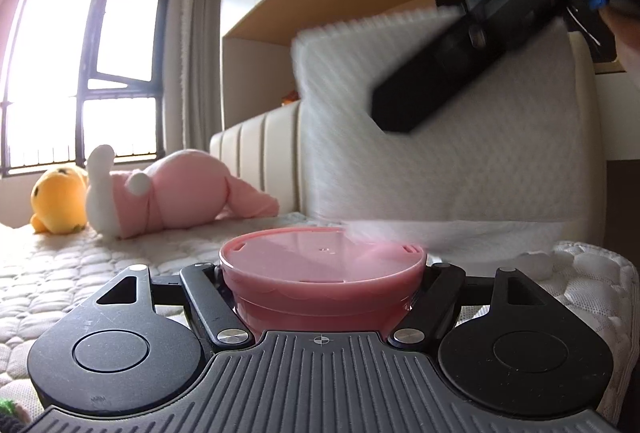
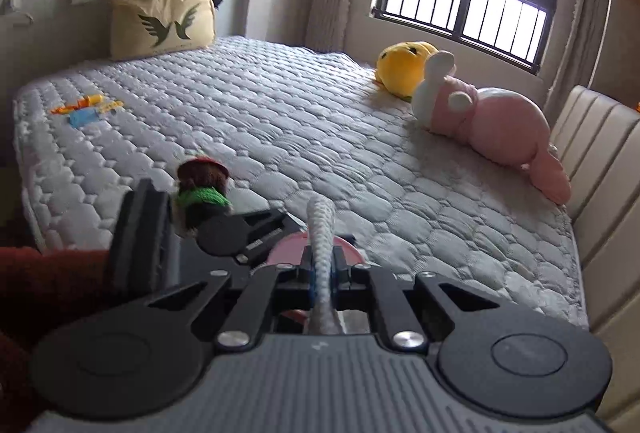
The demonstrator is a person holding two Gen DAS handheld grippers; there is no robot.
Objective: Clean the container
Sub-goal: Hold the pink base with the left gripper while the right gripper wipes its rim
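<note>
Your left gripper point(image 1: 322, 283) clamps the pink container point(image 1: 322, 265) by its sides, just above the mattress point(image 1: 80, 273). Your right gripper point(image 2: 322, 275) pinches a white cloth point(image 2: 320, 229) narrowly, its edge brushing the container's lidded top.

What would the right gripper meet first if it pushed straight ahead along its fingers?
Probably the pink container held by the left gripper; the white cloth clamped in the right gripper hangs right over it.

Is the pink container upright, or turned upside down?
It appears upside down. In the left wrist view the pink container, held by the left gripper, shows a flat closed top face and narrows downward. Its opening is not visible.
</note>
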